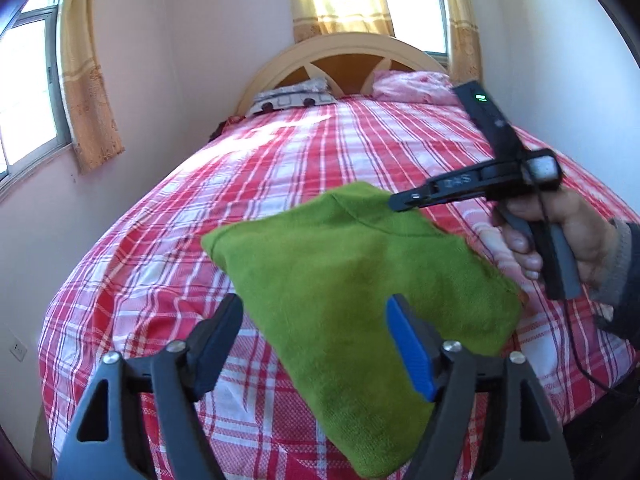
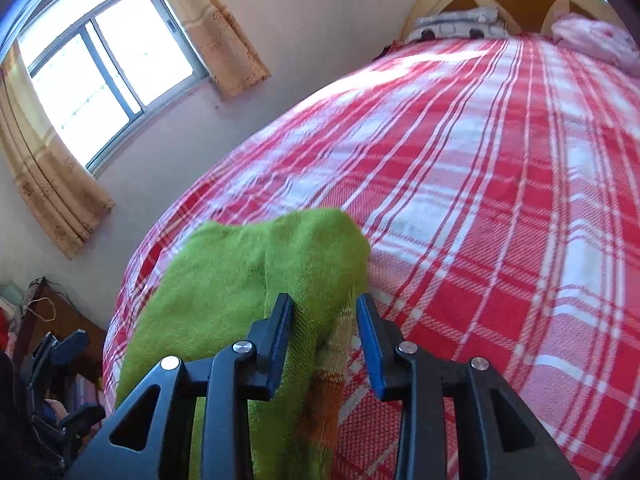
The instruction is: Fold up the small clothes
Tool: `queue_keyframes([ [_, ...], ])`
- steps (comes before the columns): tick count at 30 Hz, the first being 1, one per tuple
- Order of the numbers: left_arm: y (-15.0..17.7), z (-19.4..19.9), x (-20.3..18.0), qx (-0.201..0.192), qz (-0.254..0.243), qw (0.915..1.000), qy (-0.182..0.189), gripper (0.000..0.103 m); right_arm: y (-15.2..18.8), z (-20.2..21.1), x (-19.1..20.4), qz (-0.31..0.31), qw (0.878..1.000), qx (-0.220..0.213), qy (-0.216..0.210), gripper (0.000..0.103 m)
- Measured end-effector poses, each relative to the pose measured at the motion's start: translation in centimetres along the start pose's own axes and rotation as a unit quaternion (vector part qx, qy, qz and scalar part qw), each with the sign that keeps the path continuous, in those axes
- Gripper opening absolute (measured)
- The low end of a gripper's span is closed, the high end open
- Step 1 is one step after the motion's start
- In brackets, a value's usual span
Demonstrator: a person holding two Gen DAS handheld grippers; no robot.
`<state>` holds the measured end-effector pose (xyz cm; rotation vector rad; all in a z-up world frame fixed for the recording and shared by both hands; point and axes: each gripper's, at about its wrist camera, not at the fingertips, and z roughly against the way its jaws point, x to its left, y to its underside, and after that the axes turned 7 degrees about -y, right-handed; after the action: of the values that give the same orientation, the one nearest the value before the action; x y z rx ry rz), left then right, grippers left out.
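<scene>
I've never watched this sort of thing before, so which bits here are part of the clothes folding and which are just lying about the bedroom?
Part of the job:
- green garment, folded on the checked bedspread
- left gripper, open
- right gripper, open

Just lying about:
- pink pillow
- grey patterned pillow
- headboard
- curtains
- windows

A red-and-white plaid bedspread (image 1: 280, 168) fills the frame, running up to a cream arched headboard (image 1: 340, 46). Against it sit a grey patterned pillow (image 1: 294, 96) on the left and a pink pillow (image 1: 412, 86) on the right. Tan curtains (image 1: 90, 92) flank bright windows (image 1: 28, 92), and a white wall socket (image 1: 18, 350) shows low down.
</scene>
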<state>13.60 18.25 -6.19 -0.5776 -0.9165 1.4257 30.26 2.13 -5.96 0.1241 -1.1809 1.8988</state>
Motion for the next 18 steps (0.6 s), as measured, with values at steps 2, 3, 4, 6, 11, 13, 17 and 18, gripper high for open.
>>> queue_keyframes([
  [2, -0.1, -0.7, 0.9, 0.002, 0.021, 0.9995, -0.024, 0.087, -0.1, 1.8, 1.5, 0.008, 0.999, -0.016, -0.034, 0.035],
  [3, -0.1, -1.2, 1.2, 0.005, 0.027, 0.9990, -0.034, 0.092, 0.0, 2.4, 2.4, 0.016, 0.998, -0.018, -0.057, 0.038],
  [4, 0.0, -1.8, 1.6, 0.010, 0.033, 0.9982, -0.049, 0.093, 0.4, 2.8, 3.2, 0.022, 0.996, -0.015, -0.082, 0.045],
  [6, 0.5, -3.6, 2.4, 0.034, 0.045, 0.9963, -0.065, 0.093, 1.5, 2.3, 4.2, 0.016, 0.988, 0.015, -0.150, 0.053],
  [11, 2.0, -6.3, 3.2, 0.071, 0.052, 0.9941, -0.063, 0.098, 4.8, -1.4, 2.3, -0.029, 0.989, 0.089, -0.116, 0.052],
  [13, 2.5, -6.8, 3.5, 0.068, 0.067, 0.9936, -0.061, 0.103, 5.0, -1.3, 1.7, -0.039, 0.989, 0.072, -0.126, 0.052],
  [17, 2.9, -7.4, 3.5, 0.059, 0.083, 0.9934, -0.053, 0.103, 5.2, -1.2, 2.5, -0.014, 0.992, 0.063, -0.105, 0.052],
  [18, 2.9, -7.2, 3.4, 0.058, 0.083, 0.9933, -0.055, 0.103, 5.2, -0.9, 2.7, -0.017, 0.993, 0.057, -0.103, 0.052],
])
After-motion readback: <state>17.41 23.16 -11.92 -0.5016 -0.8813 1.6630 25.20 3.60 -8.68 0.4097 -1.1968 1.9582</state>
